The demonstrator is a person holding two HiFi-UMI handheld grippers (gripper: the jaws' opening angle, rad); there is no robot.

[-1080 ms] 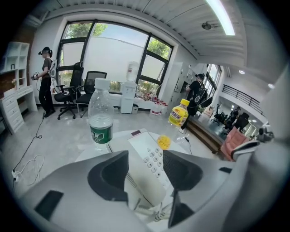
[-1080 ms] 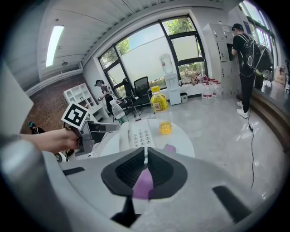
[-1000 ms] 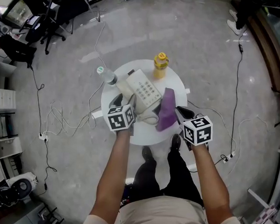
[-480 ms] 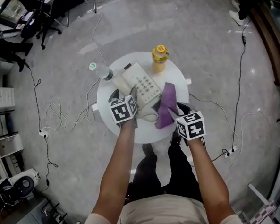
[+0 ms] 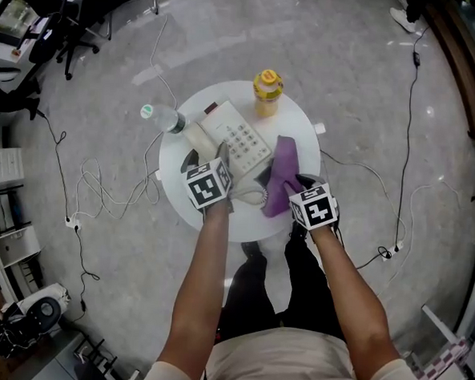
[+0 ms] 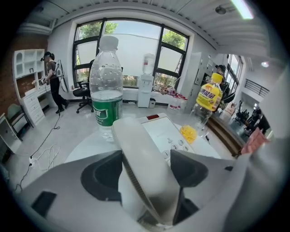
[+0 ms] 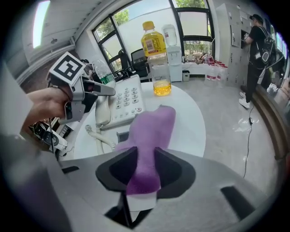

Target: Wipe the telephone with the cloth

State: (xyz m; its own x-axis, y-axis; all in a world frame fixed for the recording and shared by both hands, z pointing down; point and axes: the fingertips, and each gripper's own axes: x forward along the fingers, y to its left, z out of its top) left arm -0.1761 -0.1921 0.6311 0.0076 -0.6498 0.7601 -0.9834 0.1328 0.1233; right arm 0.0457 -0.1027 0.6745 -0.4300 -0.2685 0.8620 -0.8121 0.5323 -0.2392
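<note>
Barely under way, by the look of it: the telephone (image 5: 240, 141) sits unwiped at the centre of the round white worktop (image 7: 190, 127), and no part of the purple cloth (image 5: 282, 176) lies on it.

The cloth rests just beside the set at 3 o'clock, a long strip running roughly from 12 to 6. Its near end is pinched in the right tongs (image 5: 295, 187), whose jaws have just been closing and now press it from both sides.

The left tongs (image 5: 221, 162) stand wide apart astride the handset (image 6: 145, 172), their jaws having just been opening. They appear to frame it rather than squeeze it.

The telephone lies flat, keypad up. Its long axis is slanted from about 11 o'clock to 5 o'clock, with the red-marked top end pointing away toward 11. The handset lies in its cradle along the left flank, parallel to that axis.

A yellow juice bottle (image 5: 267, 89) stands at the 12 o'clock rim and a water bottle (image 5: 163, 118) at 10.

Everything that counts is probably still ahead: lifting the cloth, carrying it across and rubbing down the keypad and handset.
</note>
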